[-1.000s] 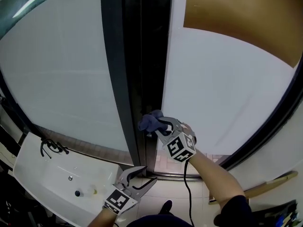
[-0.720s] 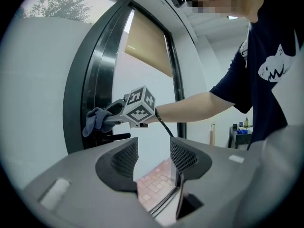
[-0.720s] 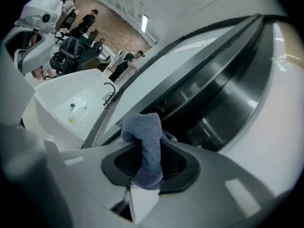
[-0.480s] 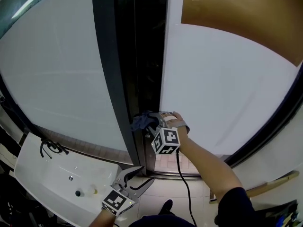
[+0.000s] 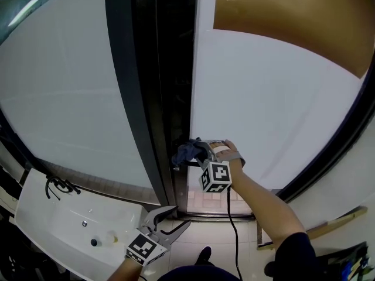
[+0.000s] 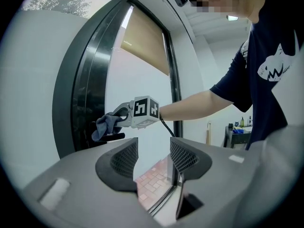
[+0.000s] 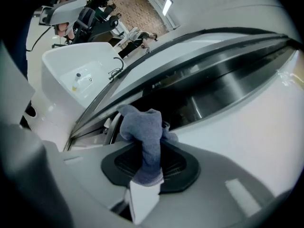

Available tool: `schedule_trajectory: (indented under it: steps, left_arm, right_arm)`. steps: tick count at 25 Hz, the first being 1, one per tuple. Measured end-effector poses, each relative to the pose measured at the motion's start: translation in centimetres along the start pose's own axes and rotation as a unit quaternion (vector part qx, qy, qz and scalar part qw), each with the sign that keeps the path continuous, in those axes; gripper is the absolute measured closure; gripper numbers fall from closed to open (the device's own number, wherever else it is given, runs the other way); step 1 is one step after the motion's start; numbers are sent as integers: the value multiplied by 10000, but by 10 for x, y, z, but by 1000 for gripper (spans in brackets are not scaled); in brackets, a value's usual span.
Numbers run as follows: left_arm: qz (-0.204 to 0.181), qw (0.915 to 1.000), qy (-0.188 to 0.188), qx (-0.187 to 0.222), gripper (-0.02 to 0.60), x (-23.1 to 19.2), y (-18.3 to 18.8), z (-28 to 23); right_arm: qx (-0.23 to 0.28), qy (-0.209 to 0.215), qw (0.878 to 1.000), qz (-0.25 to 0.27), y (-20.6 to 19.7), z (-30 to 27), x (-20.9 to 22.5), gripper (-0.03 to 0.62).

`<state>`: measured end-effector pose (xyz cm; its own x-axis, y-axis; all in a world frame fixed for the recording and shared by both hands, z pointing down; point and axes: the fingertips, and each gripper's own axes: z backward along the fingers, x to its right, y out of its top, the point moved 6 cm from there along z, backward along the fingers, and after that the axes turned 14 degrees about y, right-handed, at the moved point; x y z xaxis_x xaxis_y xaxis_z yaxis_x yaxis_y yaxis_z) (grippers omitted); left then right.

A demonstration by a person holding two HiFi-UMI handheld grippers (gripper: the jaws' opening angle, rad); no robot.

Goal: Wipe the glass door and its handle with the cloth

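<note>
My right gripper (image 5: 201, 153) is shut on a blue-grey cloth (image 5: 186, 151) and holds it against the dark handle (image 5: 186, 164) at the edge of the frosted glass door (image 5: 275, 104). In the right gripper view the cloth (image 7: 145, 132) stands pinched between the jaws and bunches up in front of them, against the dark door frame (image 7: 209, 94). My left gripper (image 5: 170, 221) hangs low near the floor, open and empty. Over its open jaws (image 6: 148, 156) the left gripper view shows the cloth (image 6: 105, 126) resting on the handle (image 6: 113, 137).
A white washbasin (image 5: 55, 218) with a black tap (image 5: 58, 185) stands at the lower left. A wide black frame (image 5: 124, 98) separates two frosted panes. A brown blind (image 5: 281, 16) covers the door's top. Brick-pattern paving (image 5: 217, 201) shows below; a wooden stick (image 5: 316, 230) lies at the right.
The right gripper with the cloth slid left along the handle toward the dark frame, then a little back right. The left gripper has stayed low and open.
</note>
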<state>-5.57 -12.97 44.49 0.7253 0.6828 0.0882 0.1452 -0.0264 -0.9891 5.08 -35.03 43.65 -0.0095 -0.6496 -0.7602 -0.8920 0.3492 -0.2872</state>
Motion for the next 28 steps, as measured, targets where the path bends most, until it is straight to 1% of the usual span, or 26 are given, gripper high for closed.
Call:
schedule_trajectory:
  steps: [5, 11, 17, 22, 25, 28]
  left_arm:
    - [-26, 9999, -138, 50, 376, 5, 2, -1]
    - [-22, 9997, -234, 56, 376, 7, 2, 2]
    - [-28, 9993, -370, 37, 376, 11, 2, 2]
    - [-68, 9991, -403, 91, 376, 15, 5, 3]
    - [-66, 9992, -379, 71, 376, 15, 5, 6]
    - [-54, 9994, -328, 56, 376, 12, 2, 9]
  right_arm:
    - [-214, -85, 9995, -225, -30, 17, -3, 499]
    - [-550, -260, 9954, -736, -80, 53, -9, 499]
    - [-1024, -503, 9855, -1253, -139, 93, -13, 499]
    - [-1385, -661, 9759, -1549, -174, 116, -17, 499]
    - [-1377, -780, 9721, -1734, -177, 125, -17, 499]
    - [-955, -847, 9775, -1678, -148, 127, -9, 499]
